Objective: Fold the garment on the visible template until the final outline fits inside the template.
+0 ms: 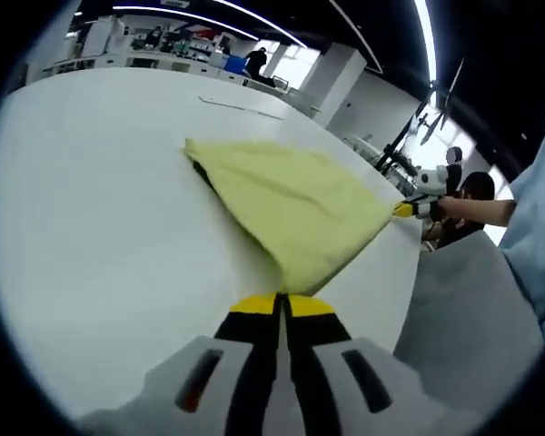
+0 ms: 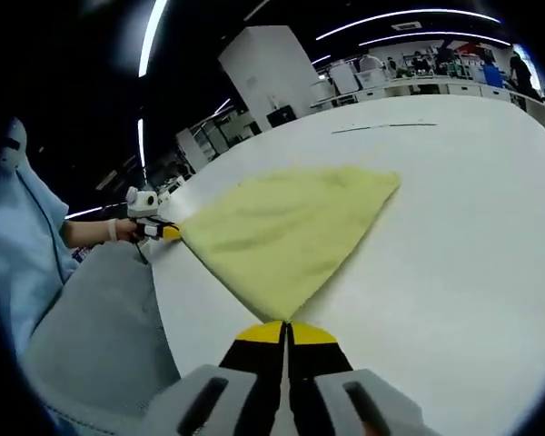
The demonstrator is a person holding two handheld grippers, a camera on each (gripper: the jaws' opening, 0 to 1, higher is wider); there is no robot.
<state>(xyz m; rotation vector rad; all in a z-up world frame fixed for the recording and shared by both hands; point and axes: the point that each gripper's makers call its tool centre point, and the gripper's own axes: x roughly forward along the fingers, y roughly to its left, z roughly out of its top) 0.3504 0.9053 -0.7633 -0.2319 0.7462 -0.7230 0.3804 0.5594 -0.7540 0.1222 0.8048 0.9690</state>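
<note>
The soft, light pale-yellow cloth garment lies on the white round table, stretching toward twelve o'clock. The left gripper and right gripper each pinch a corner; it looks limp, best held by corners.

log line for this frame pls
left tool: shut on yellow garment corner | right tool: shut on opposite corner | garment: spread between tools, on white table

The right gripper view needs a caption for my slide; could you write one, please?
Two hand-held grippers, right and left, each pinch a corner of the yellow garment on the white table.
</note>
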